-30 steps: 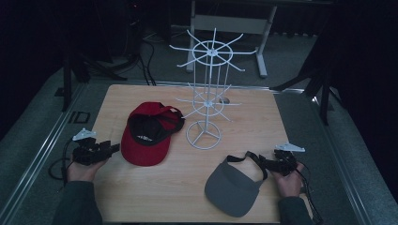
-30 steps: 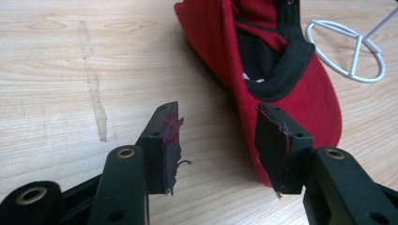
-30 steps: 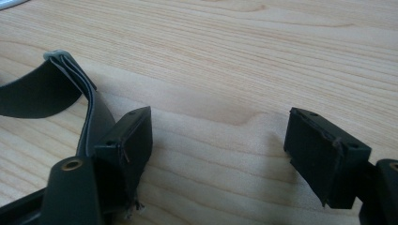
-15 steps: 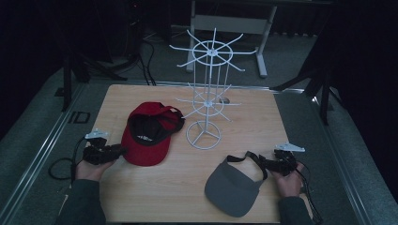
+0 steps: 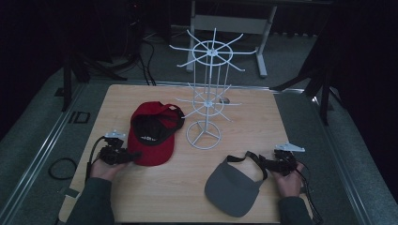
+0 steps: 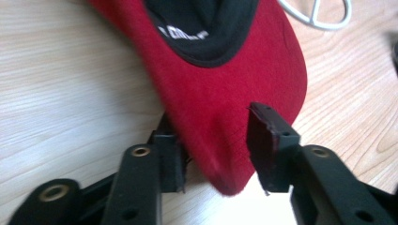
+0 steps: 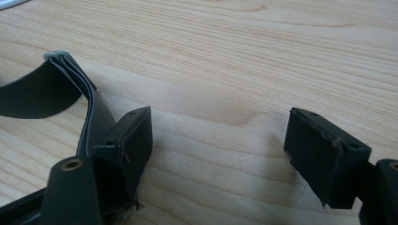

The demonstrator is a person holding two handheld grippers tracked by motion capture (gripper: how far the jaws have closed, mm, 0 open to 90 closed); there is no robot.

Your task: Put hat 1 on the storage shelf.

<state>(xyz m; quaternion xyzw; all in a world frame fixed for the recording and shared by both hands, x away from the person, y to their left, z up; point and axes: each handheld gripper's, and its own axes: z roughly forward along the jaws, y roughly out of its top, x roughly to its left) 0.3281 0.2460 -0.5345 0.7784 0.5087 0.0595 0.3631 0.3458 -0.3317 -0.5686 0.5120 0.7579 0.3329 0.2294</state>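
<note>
The left gripper's fingers (image 6: 271,140) straddle the near edge of the red cap's brim (image 6: 234,103): one pad sits under or against the brim's left side, the other stands just off its right side with a sliver of gap showing, so the brim lies between the jaws but they do not yet pinch it. The jaws have just been opening a little, after narrowing a moment earlier. A second ago this left gripper (image 5: 123,157) lay apart from the cap, out by the table's left edge; since then it has slid in to the brim, as the high view shows. That reads as the approach being done and the grasp being lined up; the next move would be closing on the brim.

The right gripper (image 7: 220,140) has its fingers spread wide over bare wood, nothing between them, the strap of the grey visor (image 5: 234,187) running just beside its left pad. It rests where it was a second ago.

The red cap (image 5: 151,133) lies upside down on the wooden table (image 5: 244,108), just left of the white wire rack (image 5: 206,93).
</note>
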